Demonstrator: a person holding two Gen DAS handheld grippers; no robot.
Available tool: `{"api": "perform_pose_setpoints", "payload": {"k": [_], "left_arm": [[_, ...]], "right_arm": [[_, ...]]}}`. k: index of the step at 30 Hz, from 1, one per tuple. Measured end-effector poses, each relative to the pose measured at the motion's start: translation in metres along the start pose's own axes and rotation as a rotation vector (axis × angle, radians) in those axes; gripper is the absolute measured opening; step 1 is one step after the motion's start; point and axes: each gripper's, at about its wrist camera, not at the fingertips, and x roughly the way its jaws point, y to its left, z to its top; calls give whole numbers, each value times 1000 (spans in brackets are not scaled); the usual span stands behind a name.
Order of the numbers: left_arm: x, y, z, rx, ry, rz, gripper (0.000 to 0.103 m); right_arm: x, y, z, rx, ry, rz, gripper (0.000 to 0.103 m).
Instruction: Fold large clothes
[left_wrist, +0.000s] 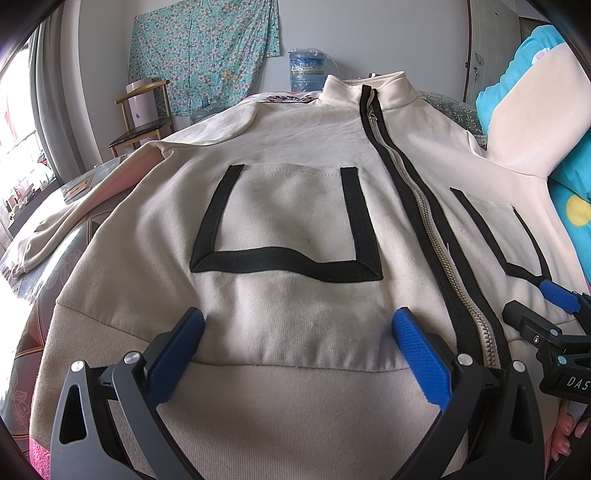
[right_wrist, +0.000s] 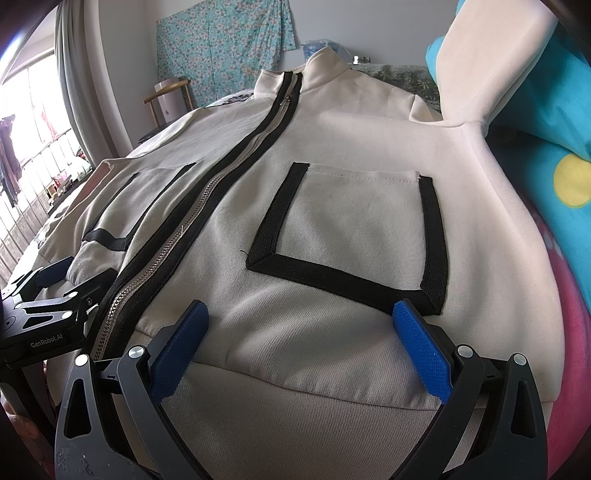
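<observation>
A cream zip-up jacket (left_wrist: 295, 147) lies front-up, collar far from me, with a black-edged zipper (left_wrist: 417, 192) down its middle and a black-trimmed pocket (left_wrist: 288, 218) on each half. My left gripper (left_wrist: 299, 321) hovers open over the hem of the left half, below that pocket. My right gripper (right_wrist: 301, 314) is open over the hem of the right half, just under the other pocket (right_wrist: 354, 225). Each gripper shows in the other's view: the right one (left_wrist: 550, 314) at the edge, the left one (right_wrist: 70, 277) beside the zipper (right_wrist: 236, 162). One sleeve (right_wrist: 480, 62) rises against the bedding.
The jacket rests on a bed with pink cover (right_wrist: 576, 350) and a blue pillow (right_wrist: 546, 147) to the right. A patterned table (left_wrist: 48, 266) and a wooden chair (left_wrist: 144, 118) stand left. A water jug (left_wrist: 306, 70) and floral cloth (left_wrist: 203, 48) are behind. Fingers (left_wrist: 569, 439) hold the right gripper.
</observation>
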Motion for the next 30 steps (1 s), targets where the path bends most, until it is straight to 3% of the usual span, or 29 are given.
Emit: {"api": "perform_pose_setpoints", "payload": {"k": [30], "left_arm": [[-1, 0, 0, -1, 0, 0, 99]], "right_arm": [[-1, 2, 1, 1, 0, 1, 96]]}}
